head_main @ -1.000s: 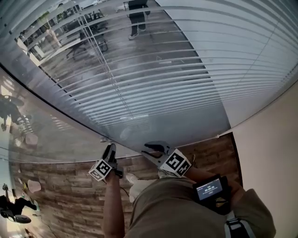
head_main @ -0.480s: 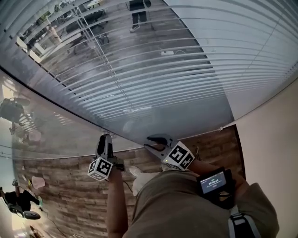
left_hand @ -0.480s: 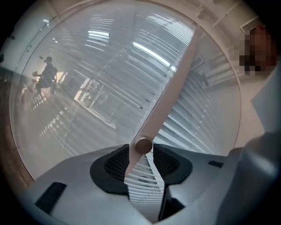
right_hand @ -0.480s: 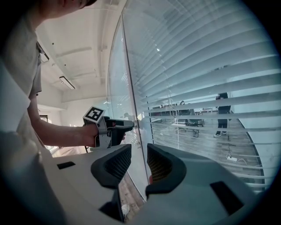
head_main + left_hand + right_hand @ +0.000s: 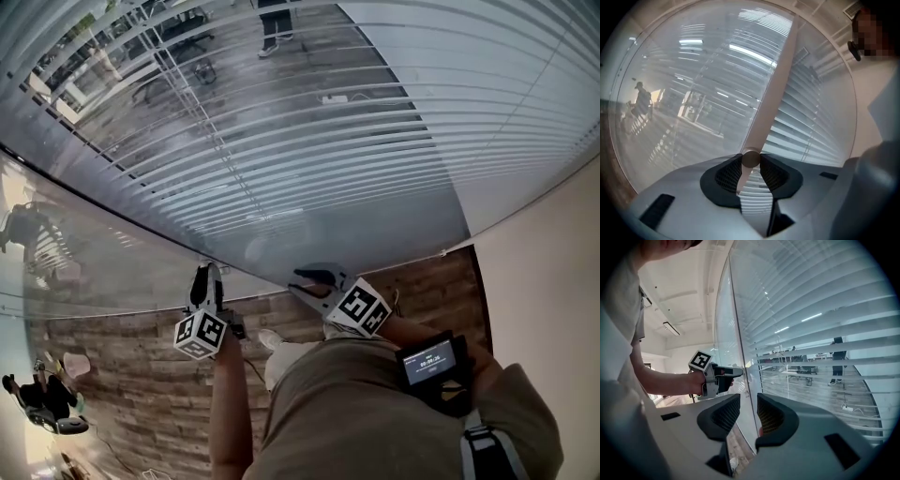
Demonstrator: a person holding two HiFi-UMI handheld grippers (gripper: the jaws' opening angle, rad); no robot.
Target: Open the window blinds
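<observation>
Head view: the window blinds (image 5: pixel 309 159) hang lowered behind a glass partition, and their slats are tilted enough on the left portion for a room beyond to show through, while the right portion reads as near-solid white. The left tongs (image 5: pixel 206 279) are held up to the glass near the blind's lower edge, with the marker cube (image 5: pixel 200 335) behind them. The right tongs (image 5: pixel 314 279) sit just beside them to the right, also close to the glass. Wood-plank floor (image 5: pixel 122 375) lies below, and a small screen device (image 5: pixel 429 364) is strapped at the right wrist. Left gripper view: the left tongs (image 5: pixel 750 162) have just been closing and now sit narrow on the lower end of the tilt wand (image 5: pixel 773 93). Both ribbed pads (image 5: pixel 727 173) touch its rounded tip. The wand runs up and to the right across the slats and is tilted off vertical. Right gripper view: the right tongs (image 5: pixel 748 414) stand moderately apart with nothing between the pads, pointed at the vertical edge of the glass. The blinds (image 5: pixel 815 310) fill the right of this view. The left tongs (image 5: pixel 723 376) appear to the left, raised against the glass. A person (image 5: pixel 836 359) stands in the room beyond.
</observation>
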